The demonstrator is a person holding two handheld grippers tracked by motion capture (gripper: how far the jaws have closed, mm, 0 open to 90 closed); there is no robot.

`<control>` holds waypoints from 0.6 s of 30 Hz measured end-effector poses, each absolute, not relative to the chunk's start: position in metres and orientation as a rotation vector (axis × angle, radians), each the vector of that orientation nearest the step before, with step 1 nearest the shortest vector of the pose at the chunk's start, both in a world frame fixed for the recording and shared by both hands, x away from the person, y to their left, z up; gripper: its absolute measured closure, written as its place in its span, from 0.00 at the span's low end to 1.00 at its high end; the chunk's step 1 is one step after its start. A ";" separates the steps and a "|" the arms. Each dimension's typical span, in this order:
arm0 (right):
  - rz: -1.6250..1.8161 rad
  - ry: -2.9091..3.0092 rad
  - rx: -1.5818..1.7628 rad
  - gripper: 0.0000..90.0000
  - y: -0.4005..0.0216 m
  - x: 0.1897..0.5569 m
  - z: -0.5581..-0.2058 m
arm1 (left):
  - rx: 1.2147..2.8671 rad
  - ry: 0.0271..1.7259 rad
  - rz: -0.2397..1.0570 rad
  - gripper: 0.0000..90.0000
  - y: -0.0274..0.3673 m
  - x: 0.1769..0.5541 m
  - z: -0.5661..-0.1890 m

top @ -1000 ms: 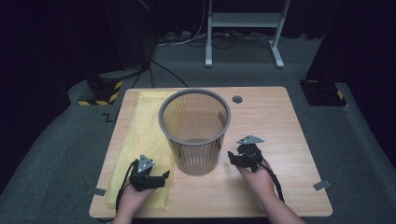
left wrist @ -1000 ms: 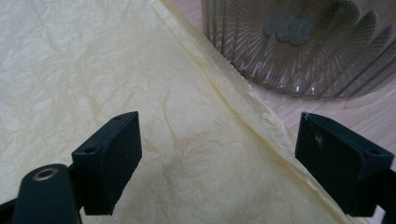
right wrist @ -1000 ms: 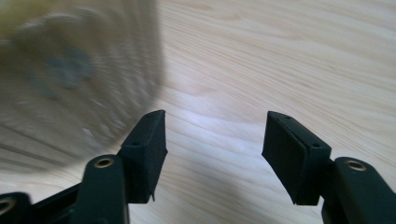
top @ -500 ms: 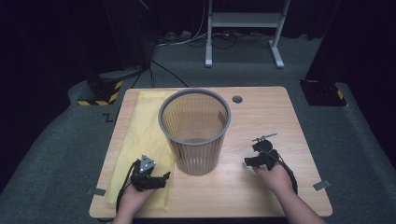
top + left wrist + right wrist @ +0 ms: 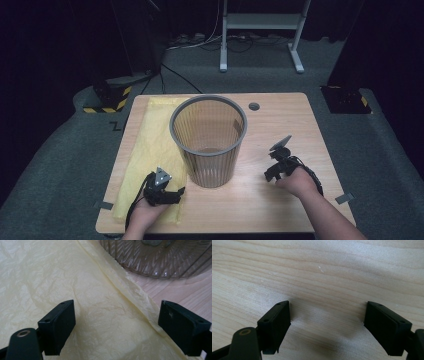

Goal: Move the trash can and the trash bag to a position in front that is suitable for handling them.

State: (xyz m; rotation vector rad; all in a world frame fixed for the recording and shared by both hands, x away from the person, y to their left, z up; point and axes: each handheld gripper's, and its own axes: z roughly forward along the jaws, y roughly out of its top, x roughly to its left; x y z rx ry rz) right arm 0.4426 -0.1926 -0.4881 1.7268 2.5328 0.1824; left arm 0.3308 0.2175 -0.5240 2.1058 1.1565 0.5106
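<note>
Two grippers low at near edge. Left gripper unmoved, jaws wide apart over yellow bag, nothing clamped. Right gripper shifted right since a second ago, off the wastebasket, jaws just opened wide, only bare table between. Wastebasket upright mid-table, touching bag's right edge; bag flat along left side.

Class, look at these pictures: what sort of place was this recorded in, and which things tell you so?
Probably a recording studio or lab, not a home: dark walls surround a lone wooden table, hazard-striped blocks and cables lie on the grey carpet, and a metal stand rises behind.
</note>
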 end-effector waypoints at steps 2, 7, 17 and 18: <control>0.113 2.541 1.734 0.23 -0.188 0.446 -0.489 | 2.108 1.164 0.503 0.16 0.218 0.332 -0.525; 0.020 2.514 1.824 0.22 -0.184 0.452 -0.489 | 2.110 1.159 0.497 0.16 0.218 0.332 -0.525; -0.038 2.510 1.887 0.32 -0.178 0.457 -0.487 | 2.099 1.138 0.501 0.16 0.219 0.334 -0.527; -0.041 2.510 1.889 0.33 -0.178 0.456 -0.487 | 2.100 1.138 0.494 0.15 0.219 0.334 -0.527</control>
